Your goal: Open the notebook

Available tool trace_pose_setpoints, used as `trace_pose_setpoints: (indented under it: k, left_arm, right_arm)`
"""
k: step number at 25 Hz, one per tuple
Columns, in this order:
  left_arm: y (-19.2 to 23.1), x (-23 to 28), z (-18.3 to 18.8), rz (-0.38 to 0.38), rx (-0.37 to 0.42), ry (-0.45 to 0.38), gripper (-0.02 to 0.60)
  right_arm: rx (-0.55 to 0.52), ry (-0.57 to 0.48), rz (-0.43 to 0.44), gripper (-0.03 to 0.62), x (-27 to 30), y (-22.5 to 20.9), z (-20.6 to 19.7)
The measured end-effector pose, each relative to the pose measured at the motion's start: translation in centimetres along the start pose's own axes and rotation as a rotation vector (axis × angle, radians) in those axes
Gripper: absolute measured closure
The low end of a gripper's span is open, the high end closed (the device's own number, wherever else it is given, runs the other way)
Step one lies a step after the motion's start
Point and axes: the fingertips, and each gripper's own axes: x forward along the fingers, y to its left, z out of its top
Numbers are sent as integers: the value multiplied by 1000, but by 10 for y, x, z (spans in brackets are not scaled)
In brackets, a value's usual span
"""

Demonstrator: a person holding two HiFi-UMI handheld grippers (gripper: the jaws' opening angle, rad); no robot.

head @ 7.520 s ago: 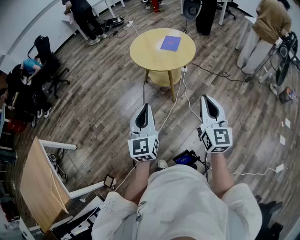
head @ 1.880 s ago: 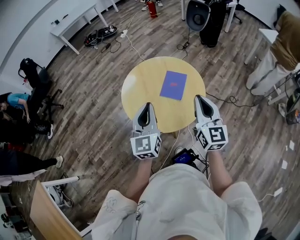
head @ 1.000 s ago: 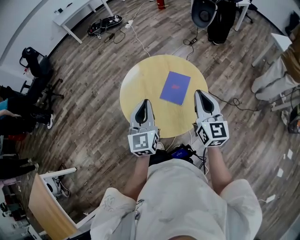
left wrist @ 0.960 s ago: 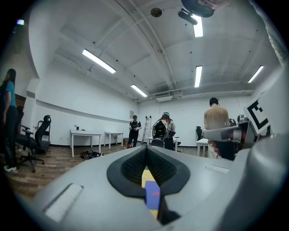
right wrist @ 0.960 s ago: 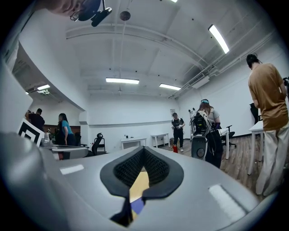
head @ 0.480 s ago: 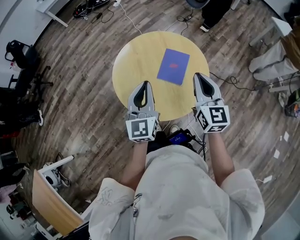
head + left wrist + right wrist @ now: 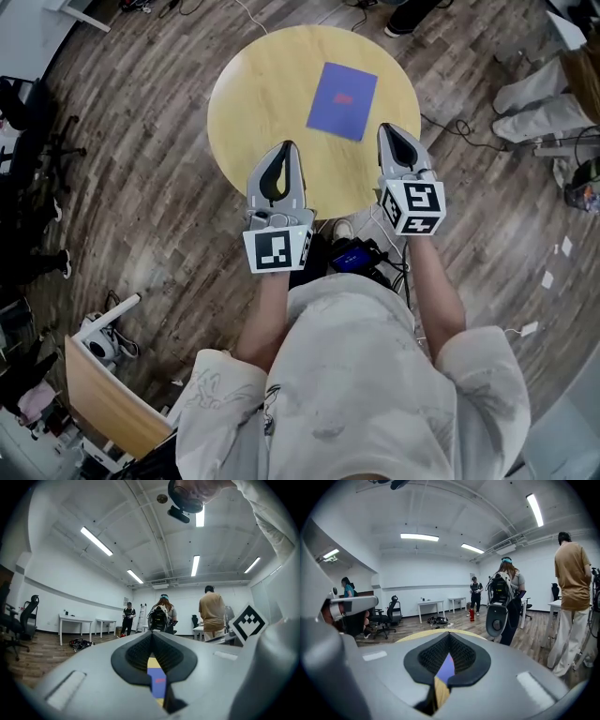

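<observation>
On the round counter (image 7: 253,94), toward its far right part, the blue notebook (image 7: 342,88) lies flat and closed, cover up. All four of its edges are clear of the rim with bare top around them, so the cover can be reached from either side. The left claw (image 7: 283,147) and right claw (image 7: 385,129) hover over the counter's near edge, short of the book. Each has its tips pressed together on nothing, which I judge to be a carrying pose before the approach. The right claw sits nearer the notebook's near corner.

Wood floor (image 7: 141,169), rd table (image 7: 262,84), white walls (image 7: 70,597)
</observation>
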Motion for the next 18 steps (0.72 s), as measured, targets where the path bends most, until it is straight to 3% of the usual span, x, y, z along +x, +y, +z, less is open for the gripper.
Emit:
trace_pose_setpoints:
  k: [7, 14, 18]
  left_arm:
    - [-53, -23, -174, -5, 23, -5, 563]
    - [-65, -31, -251, -7, 30, -1, 563]
    - [-85, -53, -335, -12, 34, -7, 563]
  right_arm:
    - [25, 100, -41, 586, 27, -55, -219]
    - [61, 179, -74, 586, 54, -77, -330]
    - [72, 214, -86, 585, 60, -90, -434]
